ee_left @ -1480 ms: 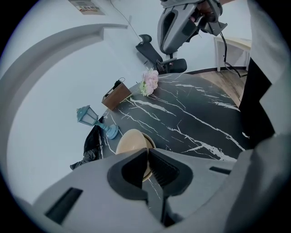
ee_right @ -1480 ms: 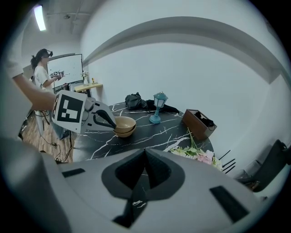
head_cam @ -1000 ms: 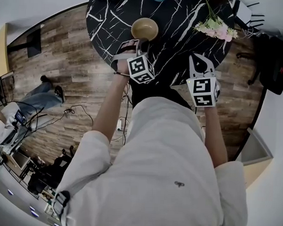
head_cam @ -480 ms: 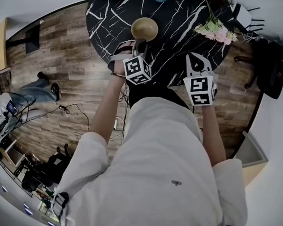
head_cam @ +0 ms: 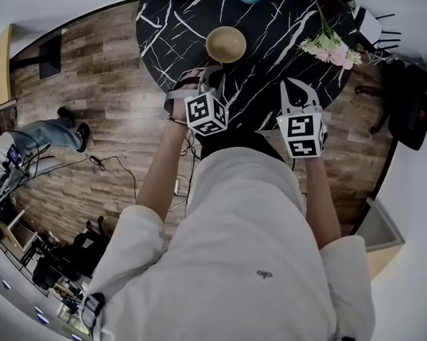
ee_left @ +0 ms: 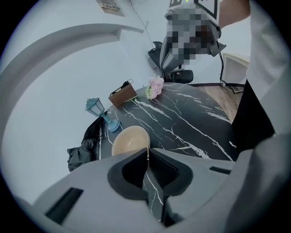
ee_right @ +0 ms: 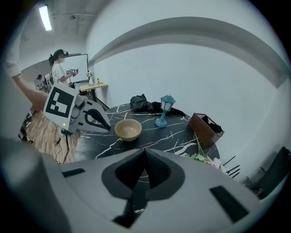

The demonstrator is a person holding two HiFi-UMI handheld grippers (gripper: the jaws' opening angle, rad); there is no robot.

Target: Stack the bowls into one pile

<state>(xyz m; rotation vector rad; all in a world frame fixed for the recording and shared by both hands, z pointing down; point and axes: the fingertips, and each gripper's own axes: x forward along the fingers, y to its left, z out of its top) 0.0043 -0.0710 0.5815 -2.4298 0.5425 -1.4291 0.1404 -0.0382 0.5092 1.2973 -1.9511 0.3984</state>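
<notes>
One round, smooth tan bowl (head_cam: 226, 44) sits upright on the round black table (head_cam: 276, 35) veined with white, just beyond the left gripper (head_cam: 209, 73), whose ribbed grey jaws stand almost together, empty. Right gripper (head_cam: 296, 88), nearer the pink flowers (head_cam: 332, 50), is closed on nothing

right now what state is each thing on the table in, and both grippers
bowl: upright, empty
lantern: standing upright
brown box: open on top, something dark inside
flowers: lying flat
dark cloth: crumpled heap
left gripper: shut, holding nothing
right gripper: shut, holding nothing
</notes>
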